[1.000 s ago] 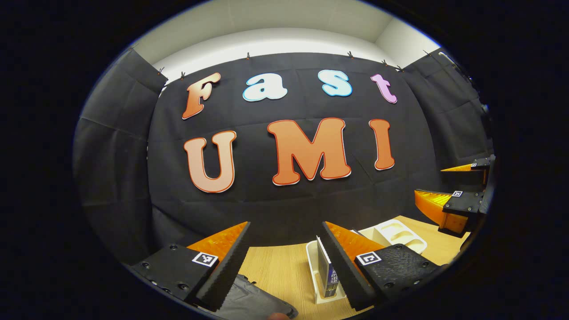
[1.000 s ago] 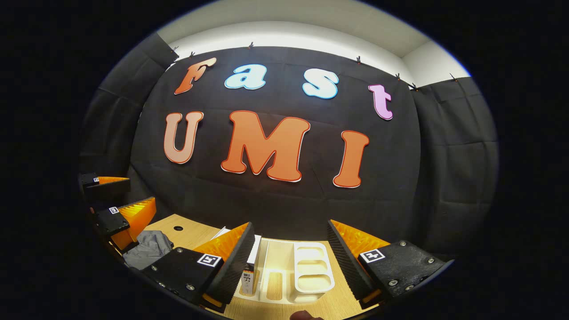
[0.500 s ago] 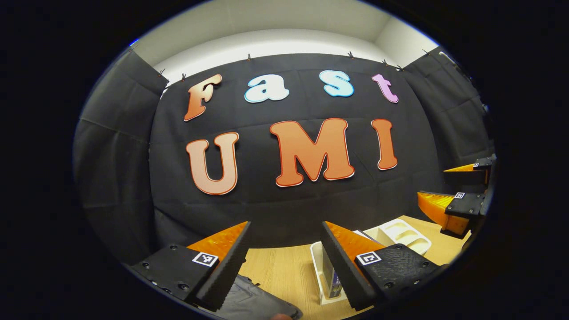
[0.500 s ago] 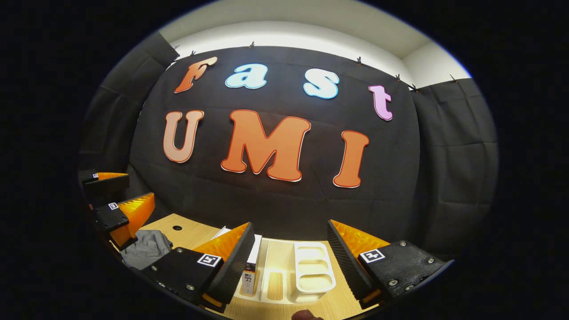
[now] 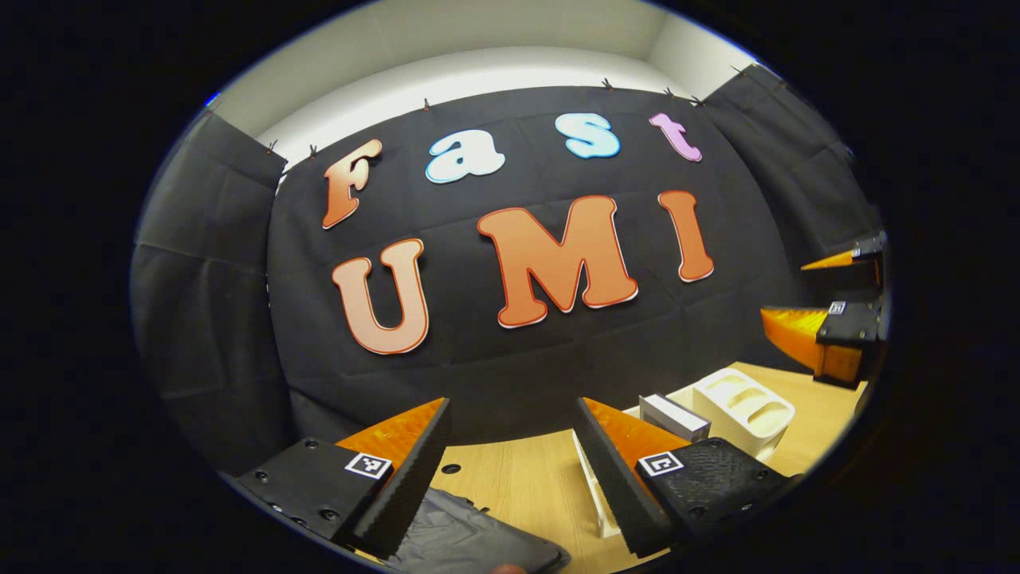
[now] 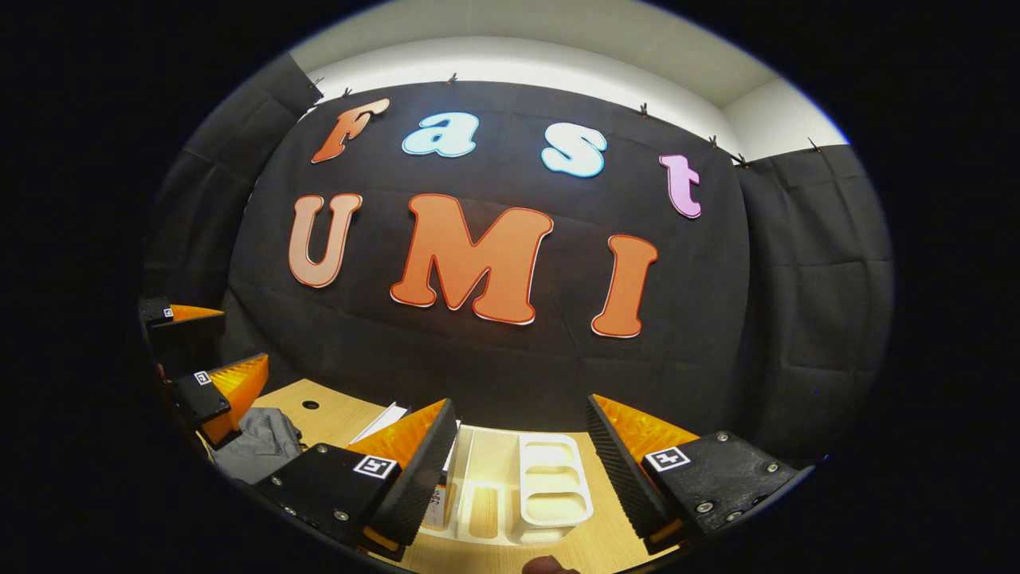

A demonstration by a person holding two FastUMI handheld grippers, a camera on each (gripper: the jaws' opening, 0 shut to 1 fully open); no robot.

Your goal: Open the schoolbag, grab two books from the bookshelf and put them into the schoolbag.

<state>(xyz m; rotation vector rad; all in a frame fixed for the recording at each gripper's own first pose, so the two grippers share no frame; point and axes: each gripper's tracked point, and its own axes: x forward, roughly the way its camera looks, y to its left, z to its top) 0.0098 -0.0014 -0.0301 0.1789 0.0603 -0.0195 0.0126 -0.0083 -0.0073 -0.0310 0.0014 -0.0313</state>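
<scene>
- Left gripper view: left gripper (image 5: 510,470) at the bottom centre, jaws spread wide, nothing between them.
- Schoolbag (image 5: 470,542) at the bottom edge, dark grey fabric lying flat on the desk (image 5: 510,486), partly under the left finger. Looks soft and limp; likely to sag and slide if pulled by the cloth. I judge the zip pull or a seam edge the best hold, but no zip pull can be made out here.
- White bookshelf (image 5: 741,406) at lower right, a rigid plastic rack. One book (image 5: 673,414) seen beside it, standing on edge; stiff, flat and probably light. Best pinched across its top edge or spine.
- Right gripper (image 5: 829,319) at the far right edge, jaws parted, empty.
- Right gripper view: right gripper (image 6: 518,470) at the bottom centre, jaws released, holding nothing, over the bookshelf (image 6: 554,486).
- One book (image 6: 438,498) at the rack's left end, mostly behind the left finger; a second cannot be confirmed.
- Schoolbag (image 6: 259,438) at lower left, crumpled, below the left gripper (image 6: 199,351).
- Count: one schoolbag, one bookshelf, one book sure, two grippers.
</scene>
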